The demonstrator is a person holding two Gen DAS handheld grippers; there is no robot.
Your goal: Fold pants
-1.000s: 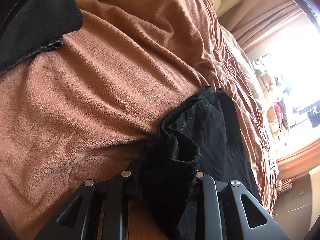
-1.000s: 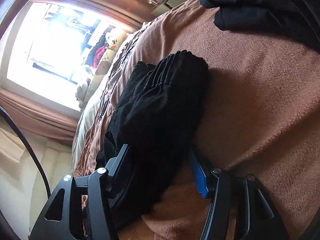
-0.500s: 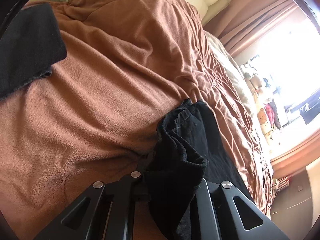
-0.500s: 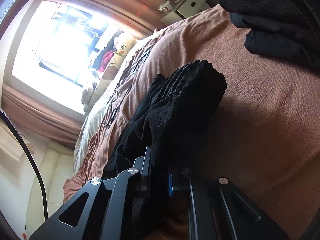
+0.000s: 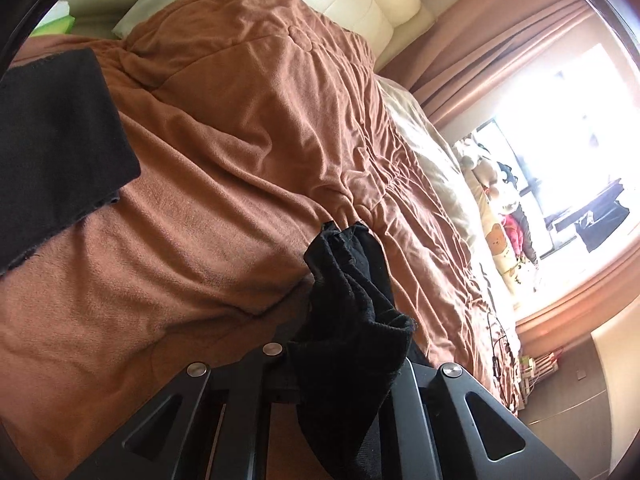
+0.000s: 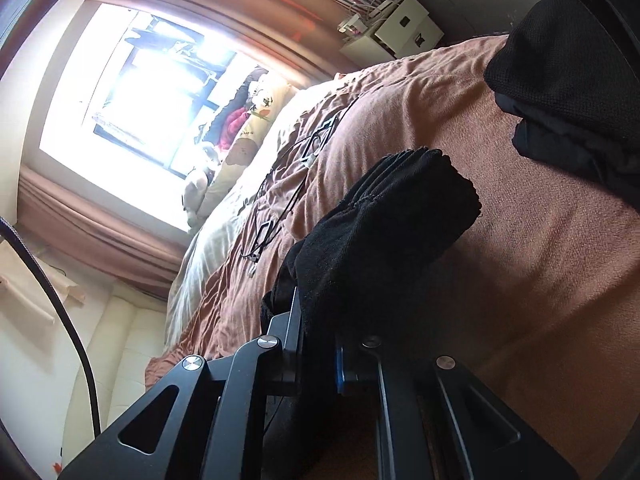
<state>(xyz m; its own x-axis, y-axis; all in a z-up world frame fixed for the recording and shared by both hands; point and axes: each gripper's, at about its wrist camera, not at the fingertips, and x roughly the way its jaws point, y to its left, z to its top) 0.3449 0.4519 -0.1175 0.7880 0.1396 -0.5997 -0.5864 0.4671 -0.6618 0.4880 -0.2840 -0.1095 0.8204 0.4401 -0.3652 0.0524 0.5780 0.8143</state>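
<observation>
Left wrist: left gripper point(image 5: 344, 364) & right gripper point(image 6: 320, 360) both pinching black pants point(image 5: 352, 320); no legible writing.

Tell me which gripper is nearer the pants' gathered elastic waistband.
Right. The right gripper is clamped on the gathered waistband itself. The left gripper grips a plain bunched part of the black pants; no gathers show there.

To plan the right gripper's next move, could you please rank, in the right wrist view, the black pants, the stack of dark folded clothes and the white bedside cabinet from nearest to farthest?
1. Black pants: clamped in the right gripper, straight ahead.
2. Stack of dark folded clothes: on the brown blanket, upper right.
3. White bedside cabinet: beyond the bed, top of view.
</observation>
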